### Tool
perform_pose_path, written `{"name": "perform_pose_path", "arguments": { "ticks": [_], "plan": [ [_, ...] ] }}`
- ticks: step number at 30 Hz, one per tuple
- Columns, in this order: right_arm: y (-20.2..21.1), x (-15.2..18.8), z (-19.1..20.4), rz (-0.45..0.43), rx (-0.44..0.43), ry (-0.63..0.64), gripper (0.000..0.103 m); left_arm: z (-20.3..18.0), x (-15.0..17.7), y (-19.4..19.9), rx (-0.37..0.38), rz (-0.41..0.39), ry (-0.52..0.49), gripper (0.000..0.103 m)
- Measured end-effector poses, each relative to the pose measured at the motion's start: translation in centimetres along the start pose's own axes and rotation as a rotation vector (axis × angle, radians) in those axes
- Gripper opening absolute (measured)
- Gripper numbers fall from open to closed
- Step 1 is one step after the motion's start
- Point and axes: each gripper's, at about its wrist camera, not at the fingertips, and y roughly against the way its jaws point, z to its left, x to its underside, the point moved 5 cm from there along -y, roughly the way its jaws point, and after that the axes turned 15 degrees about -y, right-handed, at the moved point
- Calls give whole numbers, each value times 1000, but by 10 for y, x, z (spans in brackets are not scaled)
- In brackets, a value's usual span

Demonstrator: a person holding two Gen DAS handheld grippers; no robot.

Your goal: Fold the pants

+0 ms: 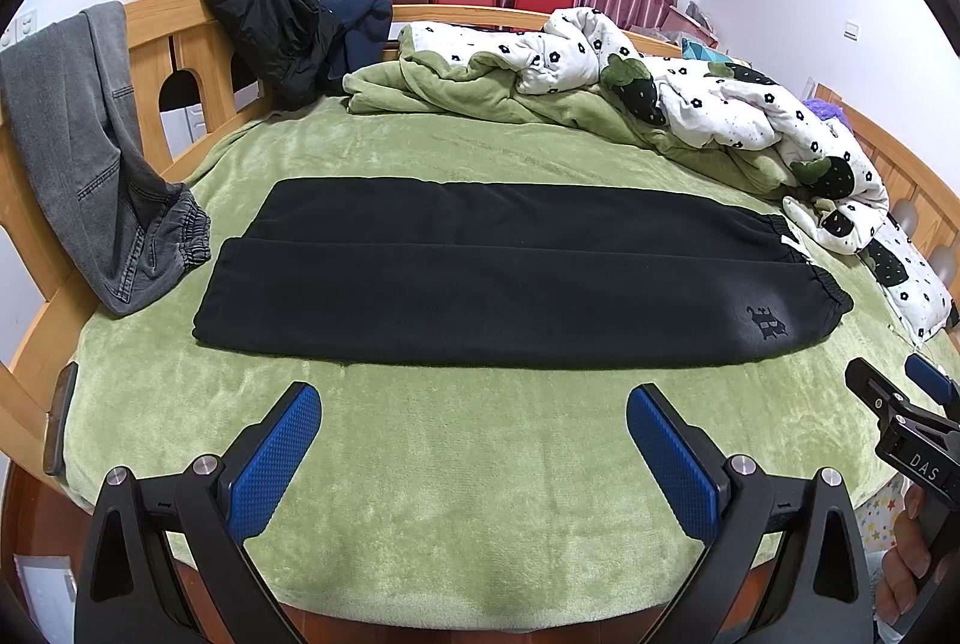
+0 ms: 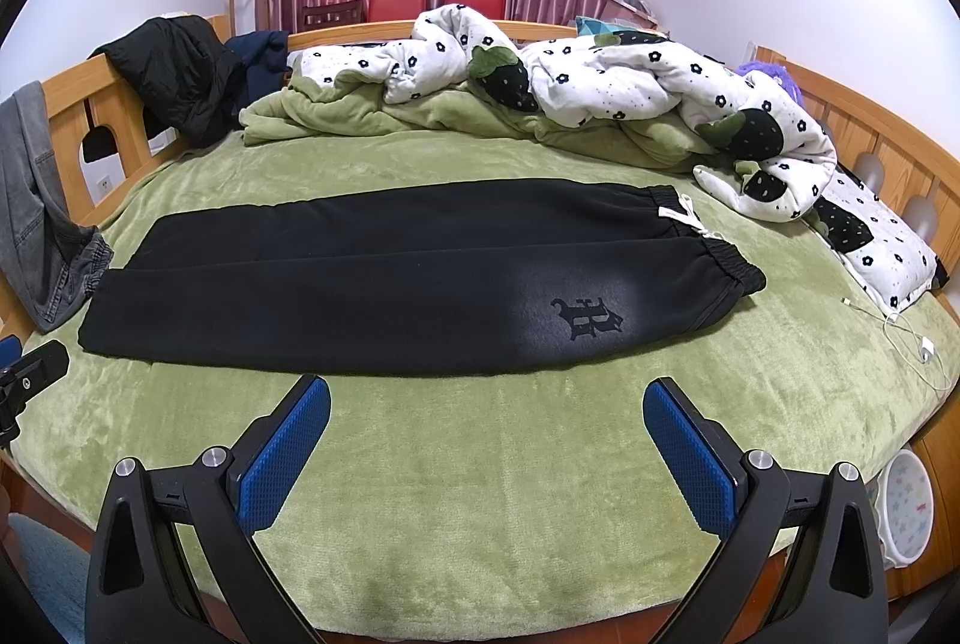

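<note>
Sweatpants, black fleece, spread lengthwise across the green plush blanket on the bed, one leg laid over the other so only a narrow strip of the far leg shows behind. Elastic waistband to the right with a white drawstring trailing out; hems to the left; embroidered logo near the waist, face up. Already halved along the length, by the look of it, leaving a long flat band ready for a crosswise fold.

Left gripper hovering over bare blanket just short of the near edge of the cloth, blue-padded fingers spread wide, nothing between them. Right gripper likewise: fingers wide apart, empty, poised before the near edge toward the logo end. Both apart from the fabric, apparently lined up side by side to take the band at two places.

Grey jeans draped over the wooden bed rail beside the hems, close enough to be snagged. Rumpled floral duvet pushed to the far side, probably to keep the working area clear. White charging cable lying right of the waistband, well apart from the cloth.

Likely next: a pinch at one end, waistband or hems, carried over to meet the other.
</note>
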Motion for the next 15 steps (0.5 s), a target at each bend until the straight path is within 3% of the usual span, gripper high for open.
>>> {"name": "perform_pose_path", "arguments": {
  "ticks": [15],
  "plan": [
    [3,2,-3,-17,8,3,102,-11,-3,8,25,-35,-25,103]
  ]
}}
